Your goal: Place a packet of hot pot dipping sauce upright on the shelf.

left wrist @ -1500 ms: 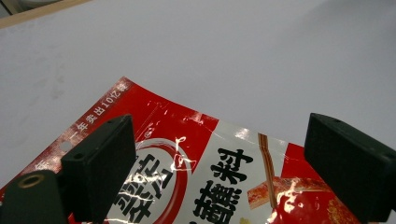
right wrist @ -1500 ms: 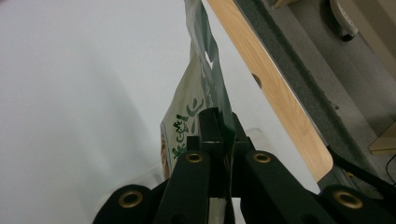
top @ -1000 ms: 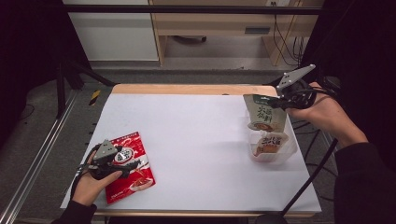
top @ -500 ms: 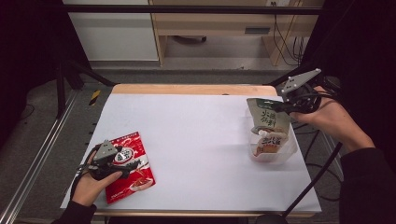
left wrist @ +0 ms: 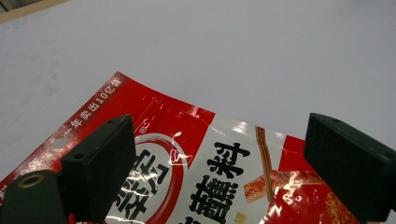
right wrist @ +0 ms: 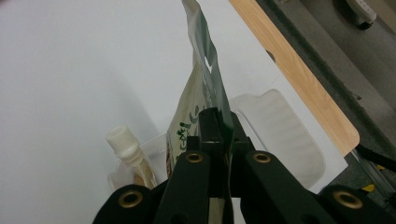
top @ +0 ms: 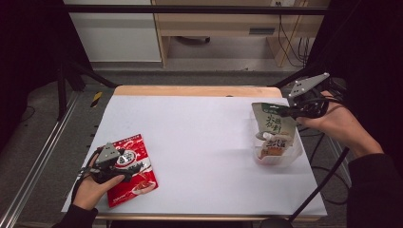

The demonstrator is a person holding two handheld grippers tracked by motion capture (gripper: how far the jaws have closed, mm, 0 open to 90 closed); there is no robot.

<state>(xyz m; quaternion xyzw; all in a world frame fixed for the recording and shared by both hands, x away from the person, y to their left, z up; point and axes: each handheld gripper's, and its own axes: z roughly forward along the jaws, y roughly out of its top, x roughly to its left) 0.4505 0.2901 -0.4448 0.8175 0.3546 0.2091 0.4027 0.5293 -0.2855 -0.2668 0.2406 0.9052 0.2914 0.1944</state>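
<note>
On the white desk (top: pixel 204 142), seen from the high view, the right hand-held gripper (top: pixel 291 110) sits at about 3 o'clock, near the far right edge, with its jaws pressed together on the upper edge of a green and white pouch (top: pixel 272 124). The pouch hangs tilted from that grip, its lower end reaching down into a clear plastic container (top: pixel 285 158) that stands just below it near the desk's right edge. In the right gripper view the two black jaws of that hand-held gripper (right wrist: pixel 218 126) meet on the thin edge of the pouch (right wrist: pixel 205 60), which rises upright toward 12 o'clock; a small spouted packet with a white screw cap (right wrist: pixel 122 140) leans in the container (right wrist: pixel 285 140) at about 8 o'clock of the jaws. At roughly 8 o'clock of the desk in the high view, the left hand-held gripper (top: pixel 124 164) rests over a red snack packet (top: pixel 138 183) that lies flat near the front left corner. In the left gripper view its jaws stand wide apart, one at either side of the packet's (left wrist: pixel 201 172) printed face, the hand-held gripper (left wrist: pixel 233 163) clamping nothing.
</note>
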